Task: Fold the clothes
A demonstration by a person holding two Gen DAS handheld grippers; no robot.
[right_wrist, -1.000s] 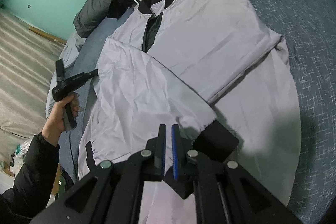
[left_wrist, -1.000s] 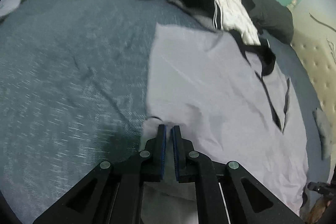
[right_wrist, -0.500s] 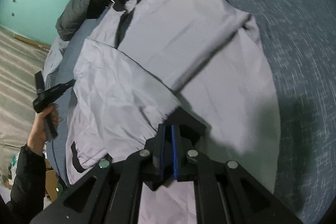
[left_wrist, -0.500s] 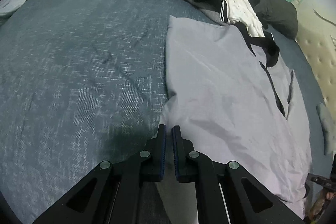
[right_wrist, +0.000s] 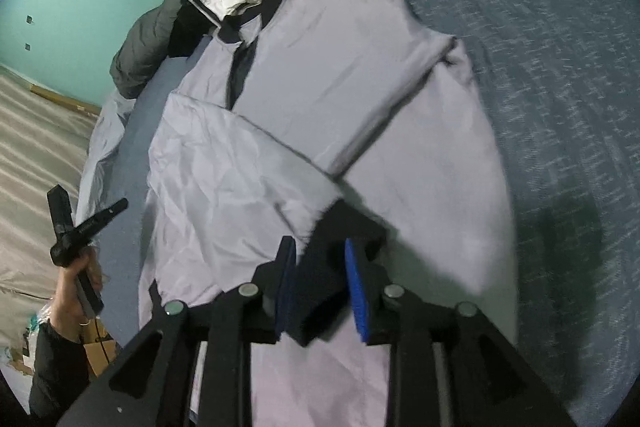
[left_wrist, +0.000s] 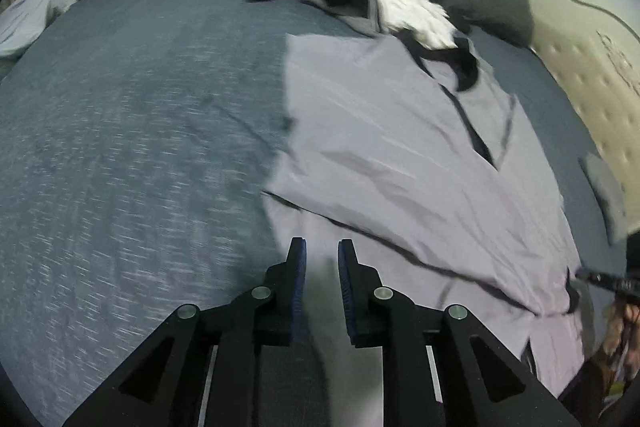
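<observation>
Now both claws are opening: left claw [left_wrist: 321, 255] stands apart above the lavender jacket [left_wrist: 400, 155] on the bed [left_wrist: 120, 147]; right claw [right_wrist: 320, 263] parts around the black cuff [right_wrist: 340, 227]. Risk: released sleeve slides, fold loosens. Earlier both were pinched together.

Dim, cool light; motion blur smears both fisheye views, with dark vignetted corners and curved edges.

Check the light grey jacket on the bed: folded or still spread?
Partly folded. The light grey jacket with black collar lies flat on the blue bedspread, both sleeves crossed over its front; body not yet folded.
</observation>
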